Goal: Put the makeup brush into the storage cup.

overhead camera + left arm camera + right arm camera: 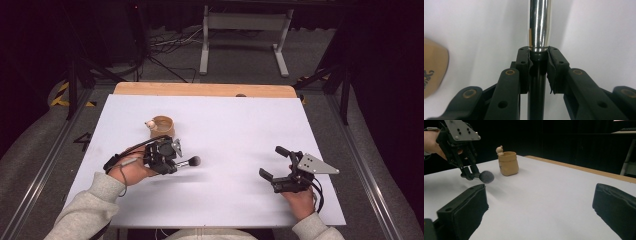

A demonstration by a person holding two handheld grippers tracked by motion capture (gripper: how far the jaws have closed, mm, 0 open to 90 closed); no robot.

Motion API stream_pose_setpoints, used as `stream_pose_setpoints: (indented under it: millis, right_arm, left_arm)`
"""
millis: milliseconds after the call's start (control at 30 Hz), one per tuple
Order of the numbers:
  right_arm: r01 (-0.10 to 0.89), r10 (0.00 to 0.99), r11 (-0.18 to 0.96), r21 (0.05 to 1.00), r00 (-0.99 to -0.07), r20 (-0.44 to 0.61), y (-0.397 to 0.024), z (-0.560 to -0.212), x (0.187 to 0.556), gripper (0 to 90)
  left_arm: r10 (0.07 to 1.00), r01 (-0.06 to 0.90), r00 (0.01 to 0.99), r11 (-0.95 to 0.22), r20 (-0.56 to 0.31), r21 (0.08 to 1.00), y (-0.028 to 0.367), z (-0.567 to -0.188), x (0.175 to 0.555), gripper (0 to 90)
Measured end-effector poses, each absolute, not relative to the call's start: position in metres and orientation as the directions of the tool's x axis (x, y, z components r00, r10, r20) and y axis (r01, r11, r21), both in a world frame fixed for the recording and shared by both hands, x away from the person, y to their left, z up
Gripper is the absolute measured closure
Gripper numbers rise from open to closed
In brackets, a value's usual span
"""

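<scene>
brush (189, 162) in left claw (176, 159) | cup (163, 127) just behind | path clear

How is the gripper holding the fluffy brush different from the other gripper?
The left gripper is shut on the makeup brush; the right gripper is open and holds nothing. The left gripper is near the tan pot; the right gripper is far from it. Both have black jaws.
</scene>
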State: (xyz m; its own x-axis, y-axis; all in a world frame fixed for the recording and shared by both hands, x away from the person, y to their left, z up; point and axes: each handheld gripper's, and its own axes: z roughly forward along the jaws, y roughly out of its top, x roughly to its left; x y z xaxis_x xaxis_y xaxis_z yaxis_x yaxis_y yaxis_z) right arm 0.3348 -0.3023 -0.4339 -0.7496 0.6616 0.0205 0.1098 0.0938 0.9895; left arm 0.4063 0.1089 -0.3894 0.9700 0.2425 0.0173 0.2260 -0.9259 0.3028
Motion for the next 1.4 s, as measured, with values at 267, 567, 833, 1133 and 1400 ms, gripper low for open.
stream_pose_setpoints:
  millis: [267, 567, 833, 1133, 1400]
  right_arm:
    - [0.111, 0.663, 0.092, 0.990, -0.748, 0.022, -0.303, -0.434, 0.335, 0.0]
    - [0.109, 0.661, 0.095, 0.989, -0.750, 0.019, -0.302, -0.434, 0.335, 0.0]
    - [0.109, 0.660, 0.098, 0.989, -0.751, 0.018, -0.302, -0.434, 0.335, 0.0]
    - [0.108, 0.660, 0.098, 0.989, -0.751, 0.017, -0.302, -0.434, 0.335, 0.0]
    - [0.108, 0.659, 0.097, 0.989, -0.752, 0.017, -0.301, -0.434, 0.335, 0.0]
  left_arm:
    - [0.251, 0.227, 0.968, -0.900, 0.018, 0.372, 0.110, -0.380, 0.405, 73.7]
    - [0.269, 0.226, 0.963, -0.866, 0.034, 0.446, 0.111, -0.373, 0.403, 73.7]
    - [0.290, 0.230, 0.956, -0.823, 0.036, 0.519, 0.113, -0.366, 0.402, 73.7]
    - [0.335, 0.247, 0.942, -0.755, 0.034, 0.607, 0.120, -0.356, 0.404, 73.7]
    - [0.380, 0.260, 0.925, -0.687, 0.031, 0.678, 0.126, -0.349, 0.405, 73.7]
